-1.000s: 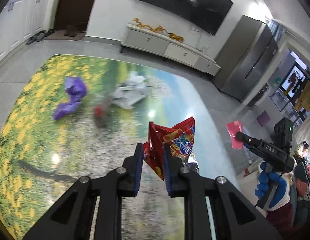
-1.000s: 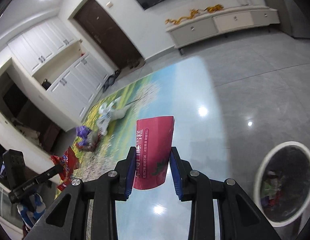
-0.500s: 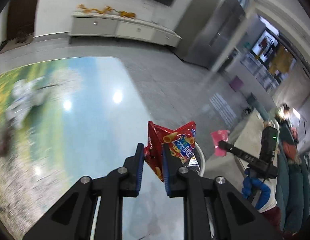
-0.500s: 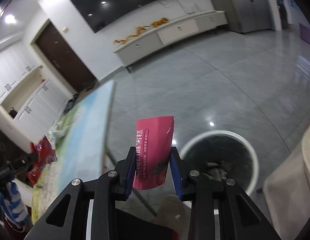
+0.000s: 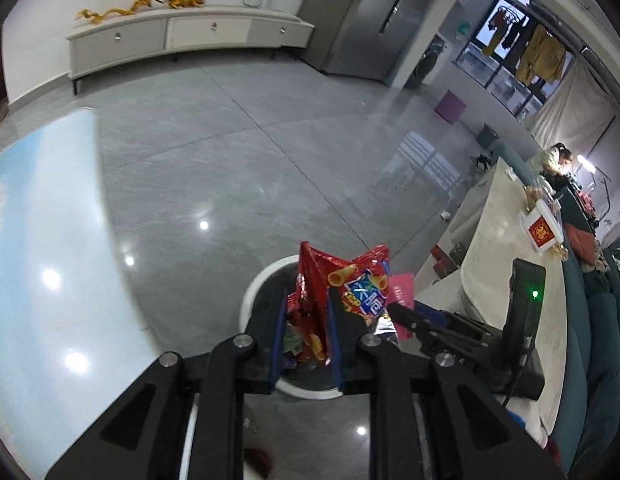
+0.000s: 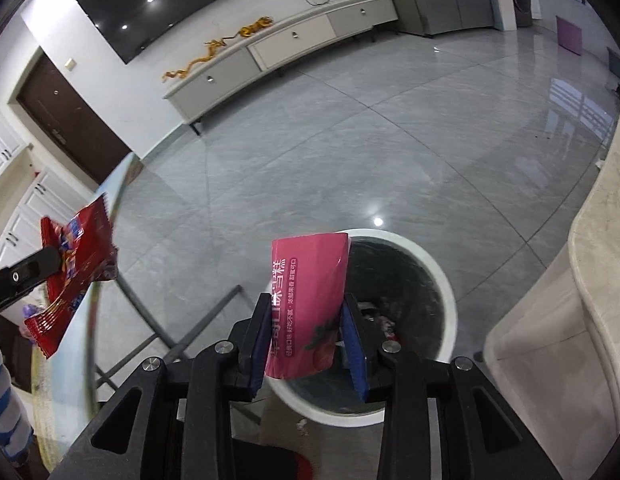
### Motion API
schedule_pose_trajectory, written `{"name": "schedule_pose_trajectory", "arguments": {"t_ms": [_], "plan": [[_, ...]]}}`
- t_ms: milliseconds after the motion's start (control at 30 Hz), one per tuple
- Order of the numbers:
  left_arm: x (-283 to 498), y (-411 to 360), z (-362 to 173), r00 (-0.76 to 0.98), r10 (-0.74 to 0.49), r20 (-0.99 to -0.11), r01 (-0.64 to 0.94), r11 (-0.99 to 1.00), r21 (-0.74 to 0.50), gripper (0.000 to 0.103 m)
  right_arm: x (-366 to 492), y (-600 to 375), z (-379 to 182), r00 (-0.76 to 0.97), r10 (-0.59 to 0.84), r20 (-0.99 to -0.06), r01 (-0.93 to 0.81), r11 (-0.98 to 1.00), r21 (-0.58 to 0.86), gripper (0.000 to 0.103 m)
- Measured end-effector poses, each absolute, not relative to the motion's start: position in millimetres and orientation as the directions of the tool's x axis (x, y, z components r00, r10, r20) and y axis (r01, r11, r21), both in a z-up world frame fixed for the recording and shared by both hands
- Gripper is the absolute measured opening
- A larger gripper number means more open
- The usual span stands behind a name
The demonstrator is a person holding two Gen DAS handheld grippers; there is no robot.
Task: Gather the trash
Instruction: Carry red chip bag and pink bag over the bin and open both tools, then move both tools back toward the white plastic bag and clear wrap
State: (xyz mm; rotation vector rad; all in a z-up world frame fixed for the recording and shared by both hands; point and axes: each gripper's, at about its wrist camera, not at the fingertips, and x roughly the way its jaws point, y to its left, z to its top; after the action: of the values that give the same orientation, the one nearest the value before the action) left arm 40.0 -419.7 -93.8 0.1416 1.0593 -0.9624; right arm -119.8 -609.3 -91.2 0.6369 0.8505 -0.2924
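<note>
A white round bin (image 5: 252,300) with a dark liner and trash inside stands on the grey floor. My left gripper (image 5: 307,297) hangs over it. Its jaws are opening with the red snack bag (image 5: 349,280) still upright between them. The bag leans on the right pad, and a slit shows at the left pad. My right gripper (image 6: 306,302) is shut on a pink pouch (image 6: 310,280) above the near rim of the bin (image 6: 443,280). In the right wrist view the red bag (image 6: 76,248) shows at far left. In the left wrist view the pink pouch (image 5: 401,292) sits just right of the bag.
The landscape-print table (image 5: 38,240) lies to the left, with its glass edge (image 6: 90,320) close to the bin. A pale counter (image 5: 501,260) runs along the right, and a person (image 5: 549,160) sits behind it. A low TV cabinet (image 5: 190,36) stands at the far wall.
Both grippers swung off the table, to the right, and down over the bin. The left jaws have parted a little around the red bag. The pink pouch stays gripped.
</note>
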Motion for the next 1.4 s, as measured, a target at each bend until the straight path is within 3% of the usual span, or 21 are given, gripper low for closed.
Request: {"name": "schedule_pose_trajectory", "arguments": {"t_ms": [67, 100, 200, 400, 633, 1067, 1400], "plan": [[40.3, -432.6, -101.6, 0.118, -0.599, -0.792, 0.725, 0.597, -0.344, 0.051, -121.7, -613.1, -95.0, 0.620, -0.006, -0.785, 0.501, 0.772, 0.391, 0.036], [40.7, -437.3, -105.2, 0.114, -0.600, -0.792, 0.722, 0.597, -0.348, 0.054, -123.9, -614.7, -96.4, 0.612, -0.015, -0.791, 0.513, 0.768, 0.383, 0.041], [41.8, -443.6, -111.2, 0.087, -0.598, -0.797, 0.715, 0.594, -0.368, 0.054, -128.4, -616.8, -97.3, 0.605, -0.032, -0.795, 0.526, 0.766, 0.370, 0.047], [38.0, -426.1, -106.2, 0.118, -0.588, -0.800, 0.718, 0.607, -0.340, 0.054, -131.0, -615.3, -94.1, 0.607, -0.034, -0.794, 0.529, 0.763, 0.372, 0.048], [31.9, -375.7, -82.1, 0.271, -0.557, -0.785, 0.707, 0.669, -0.230, 0.054, -119.8, -600.4, -73.7, 0.643, -0.019, -0.766, 0.486, 0.783, 0.389, 0.048], [43.1, -249.3, -34.7, 0.582, -0.437, -0.686, 0.517, 0.850, -0.102, 0.054, -104.9, -552.0, -17.4, 0.717, 0.001, -0.697, 0.368, 0.849, 0.379, 0.051], [48.7, -179.7, -21.1, 0.681, -0.370, -0.632, 0.429, 0.901, -0.065, 0.055, -74.8, -507.2, 4.5, 0.731, 0.048, -0.680, 0.269, 0.896, 0.352, 0.051]]}}
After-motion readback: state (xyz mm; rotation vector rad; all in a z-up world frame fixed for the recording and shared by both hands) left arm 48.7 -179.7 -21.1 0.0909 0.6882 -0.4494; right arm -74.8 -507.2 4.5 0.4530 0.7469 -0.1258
